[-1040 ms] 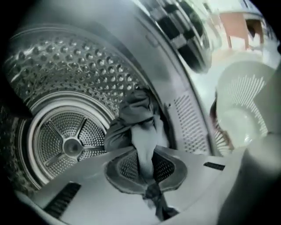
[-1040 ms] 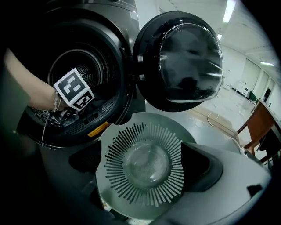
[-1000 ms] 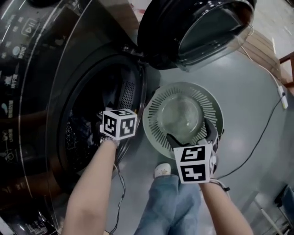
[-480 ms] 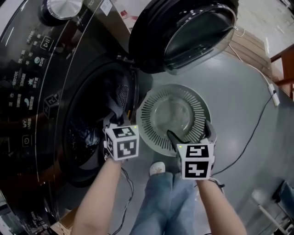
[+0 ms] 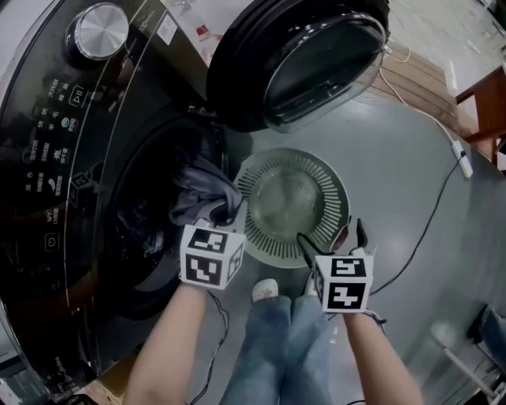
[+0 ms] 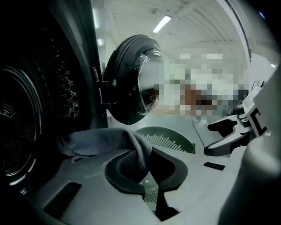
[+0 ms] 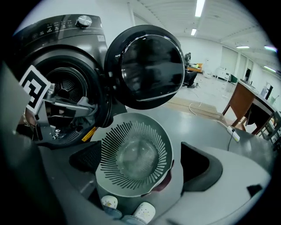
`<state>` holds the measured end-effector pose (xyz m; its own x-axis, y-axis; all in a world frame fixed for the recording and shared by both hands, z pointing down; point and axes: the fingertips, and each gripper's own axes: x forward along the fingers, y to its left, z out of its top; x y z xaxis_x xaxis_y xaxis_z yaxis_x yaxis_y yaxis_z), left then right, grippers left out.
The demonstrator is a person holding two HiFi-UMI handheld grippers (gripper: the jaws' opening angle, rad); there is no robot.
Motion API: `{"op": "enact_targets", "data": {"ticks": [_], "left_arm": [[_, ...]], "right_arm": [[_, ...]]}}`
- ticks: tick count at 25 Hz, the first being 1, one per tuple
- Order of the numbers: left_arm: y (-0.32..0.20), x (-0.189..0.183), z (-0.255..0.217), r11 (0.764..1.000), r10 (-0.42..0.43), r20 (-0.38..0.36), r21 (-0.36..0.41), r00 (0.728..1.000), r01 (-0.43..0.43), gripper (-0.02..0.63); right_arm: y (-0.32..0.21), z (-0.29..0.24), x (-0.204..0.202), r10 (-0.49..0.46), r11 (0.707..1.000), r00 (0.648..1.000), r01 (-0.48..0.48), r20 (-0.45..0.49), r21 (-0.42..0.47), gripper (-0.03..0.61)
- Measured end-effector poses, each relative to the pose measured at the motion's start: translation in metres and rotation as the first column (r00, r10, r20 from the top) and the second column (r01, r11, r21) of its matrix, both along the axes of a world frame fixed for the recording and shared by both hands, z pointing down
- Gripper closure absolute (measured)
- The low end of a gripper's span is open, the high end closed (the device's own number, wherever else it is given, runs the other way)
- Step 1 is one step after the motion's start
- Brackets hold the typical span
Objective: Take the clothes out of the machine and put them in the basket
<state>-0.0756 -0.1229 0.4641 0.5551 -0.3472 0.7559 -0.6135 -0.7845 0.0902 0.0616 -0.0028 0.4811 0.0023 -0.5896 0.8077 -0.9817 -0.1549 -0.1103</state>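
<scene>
ceiling strip lights (image 7: 199, 8) glare on the door glass (image 5: 316, 55), the drum (image 5: 150, 229) sits murky, and both gripper views bend dark at the edges.

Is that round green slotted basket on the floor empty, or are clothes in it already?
Empty: the round green slotted basket shows a bare bottom. The grey garment hangs from the left gripper.

L gripper (image 5: 224, 220) is backing out of the drum opening (image 5: 146, 237) twd the basket (image 5: 336, 186), dragging a grey garment (image 5: 198, 190) w/ it. The cloth, deep in the drum 1 s ago, is now spilling over the opening's edge, just beside the basket rim. Its marker cube (image 5: 209, 257) is tipping, top face coming up. R gripper (image 5: 330, 235) is drifting back twd the person, tips now at the basket's near rim.
</scene>
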Motion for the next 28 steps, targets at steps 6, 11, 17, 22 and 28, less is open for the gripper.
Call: {"op": "enact_targets", "data": {"ticks": [6, 11, 17, 22, 28], "left_arm": [[0.047, 0.058, -0.011, 0.986, 0.081, -0.163, -0.13, 0.983, -0.103, 0.598], [0.068, 0.092, -0.028, 0.971, 0.098, -0.291, -0.183, 0.952, -0.157, 0.598], [0.093, 0.122, -0.056, 0.936, 0.132, -0.463, -0.233, 0.877, -0.264, 0.598], [0.088, 0.118, -0.036, 0.957, 0.121, -0.349, -0.208, 0.929, -0.203, 0.597], [0.092, 0.101, 0.001, 0.952, 0.138, -0.163, -0.251, 0.977, -0.176, 0.387]], "right_arm": [[0.016, 0.009, 0.026, 0.038, 0.999, 0.999, -0.038, -0.014, -0.024, 0.029], [0.028, 0.012, 0.049, 0.102, 0.994, 0.995, -0.102, -0.021, -0.028, 0.04], [0.037, 0.019, 0.062, 0.147, 0.988, 0.989, -0.147, -0.014, -0.035, 0.049], [0.039, 0.022, 0.062, 0.139, 0.99, 0.99, -0.139, -0.012, -0.037, 0.057], [0.035, 0.021, 0.058, 0.134, 0.99, 0.991, -0.134, -0.002, -0.032, 0.061]]}}
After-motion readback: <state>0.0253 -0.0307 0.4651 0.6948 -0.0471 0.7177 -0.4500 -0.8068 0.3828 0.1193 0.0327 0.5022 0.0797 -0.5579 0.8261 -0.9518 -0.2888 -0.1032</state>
